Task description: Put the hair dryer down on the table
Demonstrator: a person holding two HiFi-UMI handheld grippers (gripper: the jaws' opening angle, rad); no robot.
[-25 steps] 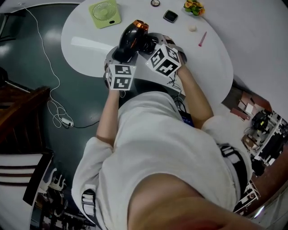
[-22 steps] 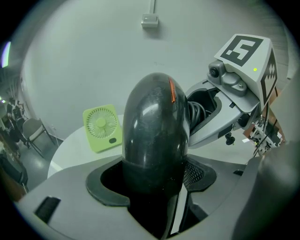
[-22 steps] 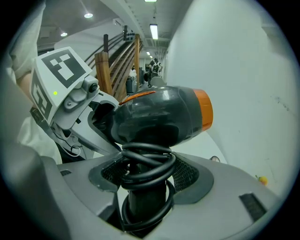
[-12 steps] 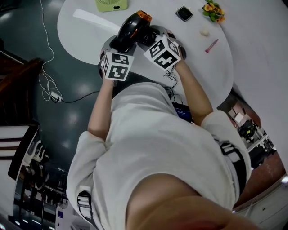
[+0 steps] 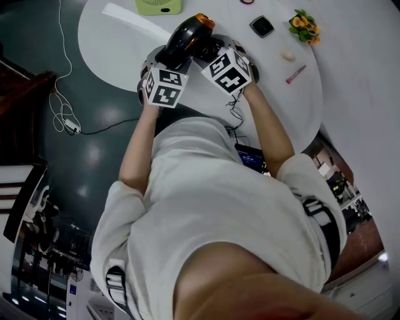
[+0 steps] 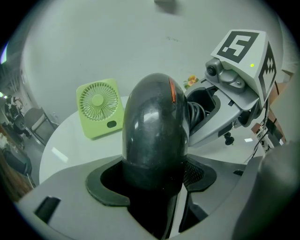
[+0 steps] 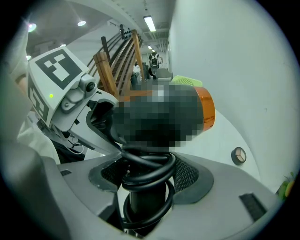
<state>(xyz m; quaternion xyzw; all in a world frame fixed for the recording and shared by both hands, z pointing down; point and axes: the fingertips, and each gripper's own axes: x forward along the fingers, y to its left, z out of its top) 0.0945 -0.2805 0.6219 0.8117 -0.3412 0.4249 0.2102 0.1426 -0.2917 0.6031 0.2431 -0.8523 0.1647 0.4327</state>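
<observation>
Both tongs and the hair dryer (image 5: 187, 37) sit slightly higher in the head view than half a second ago, and the green desk fan (image 5: 159, 6) beyond them has slid to the top edge. The left tongs (image 6: 154, 183) are clamped round the rear of the glossy black barrel. The right tongs (image 7: 143, 187) pinch the handle through the coiled cord (image 7: 145, 164). The dryer is held between them over the white table (image 5: 112, 44); I cannot tell whether it touches. Its orange nozzle ring (image 7: 206, 110) points away. The shell looks rigid, slick and probably front-heavy, so the handle seems the surer hold.
</observation>
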